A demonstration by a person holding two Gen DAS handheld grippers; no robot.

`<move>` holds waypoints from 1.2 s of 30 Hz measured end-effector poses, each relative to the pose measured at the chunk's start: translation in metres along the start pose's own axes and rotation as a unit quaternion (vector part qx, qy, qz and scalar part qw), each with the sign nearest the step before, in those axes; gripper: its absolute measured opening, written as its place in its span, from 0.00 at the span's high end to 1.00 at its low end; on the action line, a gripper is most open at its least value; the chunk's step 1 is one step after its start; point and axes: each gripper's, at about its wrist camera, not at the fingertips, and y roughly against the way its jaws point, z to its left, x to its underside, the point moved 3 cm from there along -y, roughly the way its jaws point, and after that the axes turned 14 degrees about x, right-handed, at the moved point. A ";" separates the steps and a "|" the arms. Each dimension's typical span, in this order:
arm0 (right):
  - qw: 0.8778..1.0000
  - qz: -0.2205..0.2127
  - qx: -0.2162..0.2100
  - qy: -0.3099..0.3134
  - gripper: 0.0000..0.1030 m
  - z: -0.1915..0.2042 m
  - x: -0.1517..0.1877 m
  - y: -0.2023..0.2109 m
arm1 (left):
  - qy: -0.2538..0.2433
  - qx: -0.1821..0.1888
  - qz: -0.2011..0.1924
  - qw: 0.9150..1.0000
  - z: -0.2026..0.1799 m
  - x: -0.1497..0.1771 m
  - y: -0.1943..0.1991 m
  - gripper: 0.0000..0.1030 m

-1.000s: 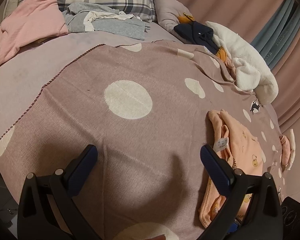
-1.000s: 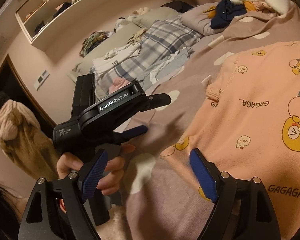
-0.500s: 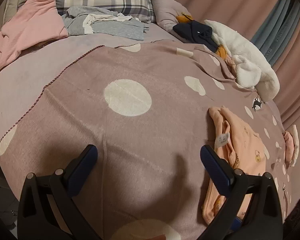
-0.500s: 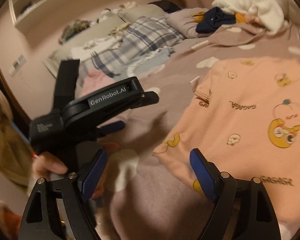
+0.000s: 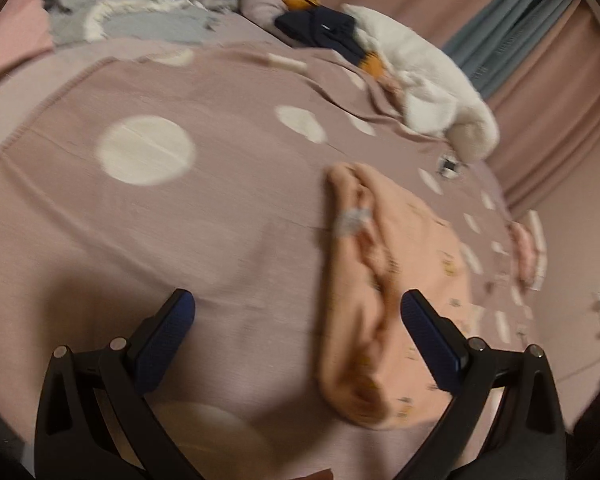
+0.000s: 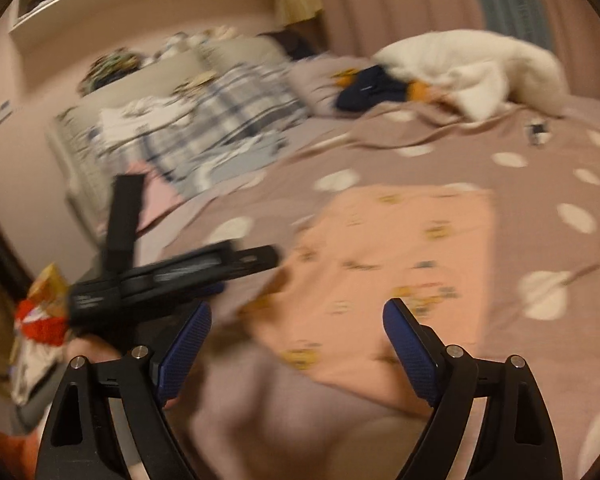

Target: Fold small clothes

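Nearest in the left wrist view: left gripper (image 5: 298, 320), jaws spread wide, nothing between them, hovering over the mauve blanket with white dots (image 5: 204, 216). Just ahead and toward its right finger: small peach cotton top printed with little cartoon figures (image 5: 384, 300), lying bunched along its near edge on the blanket, white neck label (image 5: 350, 220) showing. Not touched by either finger, as far as the blur allows.

Nearest in the right wrist view: right gripper (image 6: 296, 332), equally wide open and empty, above the same peach top (image 6: 384, 256), which from here looks spread fairly flat. Left of it, the other gripper's black body, blurred.

Judged step: reaching in to take hold of the top for a first fold. To do it well:
- Drop the left gripper onto the rumpled edge by the label, catching one layer only, not the blanket beneath.
- Set the right gripper on the matching hem or sleeve edge, so both grips sit on one side.
- Close fully before lifting; thin knit slips easily.
- Lift low, carry across, lay edge to edge, smooth wrinkles.

Farther off: dark navy garment (image 5: 320, 30) and fluffy white fleece blanket (image 5: 432, 84) heaped near the curtains; plaid grey-and-white pillow (image 6: 228, 120) at the head of the bed.
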 end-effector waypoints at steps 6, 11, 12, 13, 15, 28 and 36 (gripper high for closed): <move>0.980 0.064 0.054 -0.181 0.01 -0.094 0.026 -0.043 | -0.031 0.057 0.063 0.996 -0.031 0.018 -0.026 0.00; 0.972 0.056 0.020 -0.229 0.01 -0.108 0.028 -0.054 | -0.053 0.091 0.097 0.990 -0.054 0.030 -0.046 0.00; 0.976 0.057 0.033 -0.208 0.00 -0.103 0.028 -0.059 | -0.049 0.089 0.094 0.990 -0.053 0.029 -0.049 0.00; 0.979 0.058 0.040 -0.194 0.00 -0.099 0.029 -0.060 | -0.042 0.092 0.091 0.991 -0.053 0.028 -0.051 0.00; 0.980 0.061 0.042 -0.185 0.00 -0.096 0.025 -0.062 | -0.025 0.105 0.085 0.990 -0.051 0.024 -0.053 0.01; 0.956 0.057 -0.113 -0.263 0.30 -0.116 0.009 -0.094 | 0.030 0.151 0.087 0.984 -0.051 -0.003 -0.085 0.02; 0.929 0.066 -0.153 -0.332 0.65 -0.135 0.016 -0.100 | 0.027 0.095 0.062 0.993 -0.052 -0.006 -0.093 0.16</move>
